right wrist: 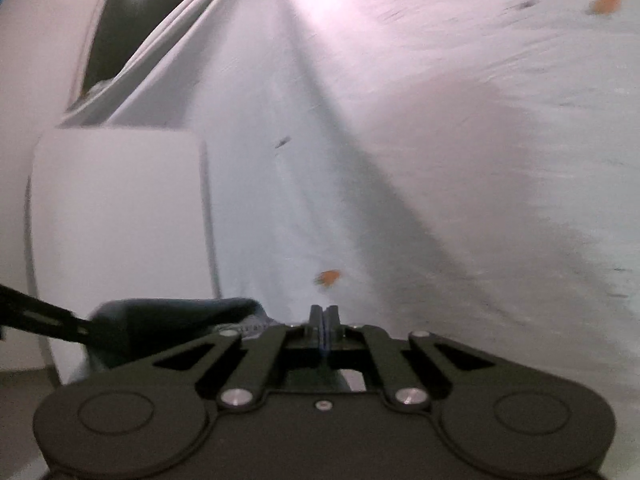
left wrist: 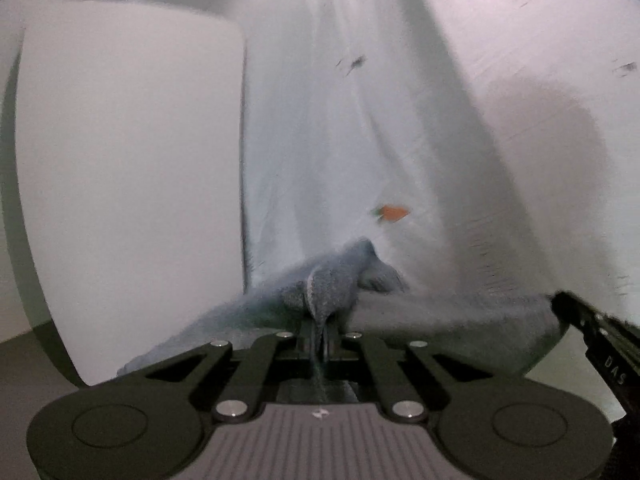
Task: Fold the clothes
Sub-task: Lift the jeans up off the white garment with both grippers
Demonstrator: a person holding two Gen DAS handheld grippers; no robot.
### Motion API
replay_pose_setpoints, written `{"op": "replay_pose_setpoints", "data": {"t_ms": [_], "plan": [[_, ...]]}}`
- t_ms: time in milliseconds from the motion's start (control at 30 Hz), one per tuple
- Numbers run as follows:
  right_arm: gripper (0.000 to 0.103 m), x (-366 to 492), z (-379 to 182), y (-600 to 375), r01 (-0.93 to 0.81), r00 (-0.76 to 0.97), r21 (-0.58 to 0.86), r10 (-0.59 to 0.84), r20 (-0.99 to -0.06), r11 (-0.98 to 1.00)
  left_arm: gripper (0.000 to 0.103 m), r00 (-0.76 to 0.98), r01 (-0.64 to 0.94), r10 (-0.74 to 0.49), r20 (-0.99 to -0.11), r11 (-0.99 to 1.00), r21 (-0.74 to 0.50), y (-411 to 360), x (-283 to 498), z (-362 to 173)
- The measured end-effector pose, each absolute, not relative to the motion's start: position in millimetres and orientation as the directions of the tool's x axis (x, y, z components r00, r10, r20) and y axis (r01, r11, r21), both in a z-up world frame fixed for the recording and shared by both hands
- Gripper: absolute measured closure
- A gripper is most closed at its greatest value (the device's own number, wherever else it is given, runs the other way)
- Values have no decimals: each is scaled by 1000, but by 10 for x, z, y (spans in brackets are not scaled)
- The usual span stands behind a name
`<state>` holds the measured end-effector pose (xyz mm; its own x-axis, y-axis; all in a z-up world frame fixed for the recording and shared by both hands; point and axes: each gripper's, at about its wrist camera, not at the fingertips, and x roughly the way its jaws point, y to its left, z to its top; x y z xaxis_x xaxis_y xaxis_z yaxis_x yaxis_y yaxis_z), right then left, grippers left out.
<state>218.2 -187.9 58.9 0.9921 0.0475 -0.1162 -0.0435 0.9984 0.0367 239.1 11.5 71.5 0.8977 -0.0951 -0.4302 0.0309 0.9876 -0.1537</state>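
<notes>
A grey-blue garment point(left wrist: 440, 320) stretches across the bottom of the left wrist view, held up in front of a white sheet. My left gripper point(left wrist: 322, 328) is shut on a bunched fold of it. The other end runs to my right gripper point(left wrist: 560, 300), which enters at the right edge. In the right wrist view my right gripper point(right wrist: 325, 320) is shut, with a thin blue strip of fabric showing between its fingers. The garment point(right wrist: 160, 320) hangs dark to the left, where my left gripper point(right wrist: 76, 324) pinches it.
A white sheet point(left wrist: 500, 120) printed with small orange carrots and dark marks fills the background in both views point(right wrist: 440, 120). A smooth white rounded panel point(left wrist: 128, 180) stands at the left point(right wrist: 116, 220). A dark opening point(right wrist: 120, 20) shows at the upper left.
</notes>
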Motion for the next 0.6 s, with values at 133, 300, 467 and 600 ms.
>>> {"op": "replay_pose_setpoints", "data": {"t_ms": [133, 300, 467, 600], "plan": [[103, 1592, 757, -2211, 100, 995, 35, -99, -34, 994, 100, 915, 103, -157, -371, 981, -162, -152, 1955, 974], [103, 679, 1136, -2775, 269, 958, -3, -267, 100, 963, 100, 892, 231, -284, -353, 955, -184, -729, 1477, 1143], [103, 155, 1041, -3370, 288, 958, 65, -286, -37, 955, 100, 871, 267, -301, -389, 954, -139, -1295, 1034, 1071], [101, 43, 563, -3610, 340, 926, 139, -304, -225, 930, 100, 866, 256, -278, -415, 961, -108, -1374, 831, 979]]}}
